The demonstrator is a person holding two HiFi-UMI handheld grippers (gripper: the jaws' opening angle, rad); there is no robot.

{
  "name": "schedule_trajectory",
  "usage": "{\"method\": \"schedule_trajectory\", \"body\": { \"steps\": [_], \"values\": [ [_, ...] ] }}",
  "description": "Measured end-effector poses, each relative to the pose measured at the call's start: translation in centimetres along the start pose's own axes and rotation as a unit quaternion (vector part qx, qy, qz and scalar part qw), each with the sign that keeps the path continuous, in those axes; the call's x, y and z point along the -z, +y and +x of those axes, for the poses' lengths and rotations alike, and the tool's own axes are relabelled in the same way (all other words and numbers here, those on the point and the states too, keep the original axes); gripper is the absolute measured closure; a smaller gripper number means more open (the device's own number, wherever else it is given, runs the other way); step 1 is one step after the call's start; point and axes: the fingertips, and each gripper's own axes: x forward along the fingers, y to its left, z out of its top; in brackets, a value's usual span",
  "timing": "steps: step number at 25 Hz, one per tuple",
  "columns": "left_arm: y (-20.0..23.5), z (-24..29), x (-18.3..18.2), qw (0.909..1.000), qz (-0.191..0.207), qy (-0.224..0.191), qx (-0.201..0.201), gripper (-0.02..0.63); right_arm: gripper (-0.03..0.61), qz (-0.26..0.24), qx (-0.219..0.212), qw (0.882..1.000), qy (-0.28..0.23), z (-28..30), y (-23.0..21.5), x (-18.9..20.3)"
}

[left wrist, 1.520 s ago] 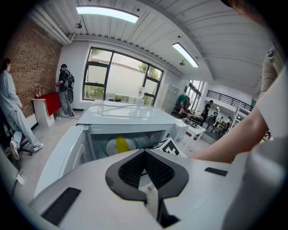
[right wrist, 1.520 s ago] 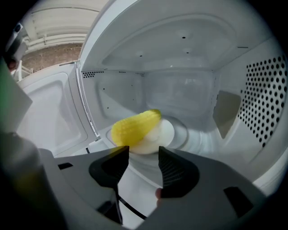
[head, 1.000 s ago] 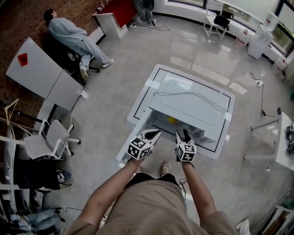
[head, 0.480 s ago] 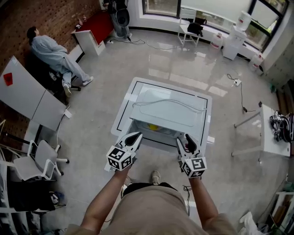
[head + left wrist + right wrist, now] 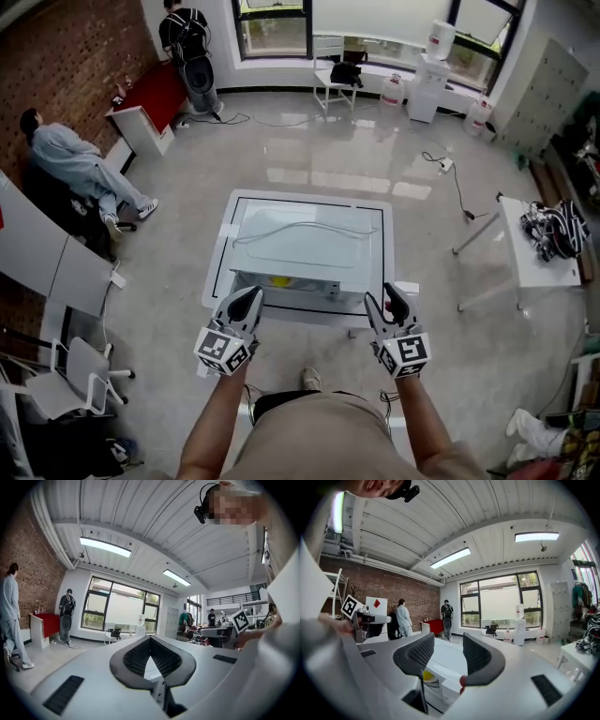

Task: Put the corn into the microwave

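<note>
**A:** Tongs state?

**B:** The left tongs (image 5: pixel 250 298) (image 5: pixel 150 639) are together at the tips with nothing between them. The right tongs (image 5: pixel 382 298) (image 5: pixel 447 641) are apart and empty. Both are held near the front edge of the low white desk with a black border line (image 5: pixel 220 277), touching nothing.

**A:** Corn?

**B:** The small yellow corn piece (image 5: pixel 278 279) (image 5: pixel 426 674) shows at the front opening of the white box-shaped microwave (image 5: pixel 305 248), apparently inside the cavity. I cannot tell how deep it sits or where the door stands.

**A:** Risks?

**B:** Judgement only. If the corn lies near the sill, a door swung shut could clip it or push it out onto the desk. The left tongs must part before they can grip anything. The thin pale cable (image 5: pixel 309 226) on the microwave's top could snag on a high reach.

**A:** Room?

**B:** There is bare floor (image 5: pixel 169 281) all round the desk. The white side table (image 5: pixel 525 272) on the right and the seated person (image 5: pixel 75 164) on the left are well apart. Only the desk's front edge is close to the tongs.
</note>
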Motion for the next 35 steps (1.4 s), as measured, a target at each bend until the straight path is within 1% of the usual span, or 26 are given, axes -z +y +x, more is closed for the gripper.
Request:
{"method": "schedule_trajectory", "body": {
  "steps": [3, 7, 11, 16, 19, 22, 26, 32, 35],
  "values": [
    [0.1, 0.6, 0.7, 0.9999, -0.011, 0.006, 0.002, 0.615, 0.385, -0.006, 0.023, 1.000, 0.001, -1.2, -1.9, 0.1],
    [-0.6, 1.1, 1.8, 0.9996, -0.019, 0.019, 0.011, 0.615, 0.385, -0.001, 0.052, 0.999, 0.004, -2.9, -4.0, 1.0],
    [-1.6, 1.7, 3.1, 0.9988, -0.023, 0.037, 0.020, 0.615, 0.385, 0.011, 0.068, 0.998, 0.010, -4.1, -5.5, 2.0],
    [-3.0, 1.8, 3.7, 0.9977, -0.026, 0.049, 0.037, 0.615, 0.390, 0.009, 0.058, 0.998, 0.035, -4.7, -5.1, 3.4],
    [-3.3, 1.9, 3.6, 0.9973, -0.026, 0.052, 0.045, 0.615, 0.397, 0.001, 0.060, 0.998, 0.023, -4.8, -4.7, 2.9],
    [-3.8, 1.3, 4.2, 0.9967, -0.033, 0.059, 0.045, 0.615, 0.409, -0.004, 0.061, 0.998, 0.017, -5.4, -4.2, 2.8],
    [-3.4, 1.7, 4.2, 0.9970, -0.035, 0.052, 0.045, 0.615, 0.416, -0.010, 0.059, 0.998, 0.001, -4.9, -4.3, 1.9],
    [-3.7, 0.7, 4.8, 0.9961, -0.050, 0.059, 0.043, 0.615, 0.434, -0.009, 0.051, 0.999, 0.012, -4.9, -3.3, 2.3],
    [-4.0, 0.5, 5.4, 0.9953, -0.059, 0.060, 0.048, 0.615, 0.443, -0.011, 0.043, 0.999, 0.008, -4.5, -2.7, 2.2]
  ]
}}
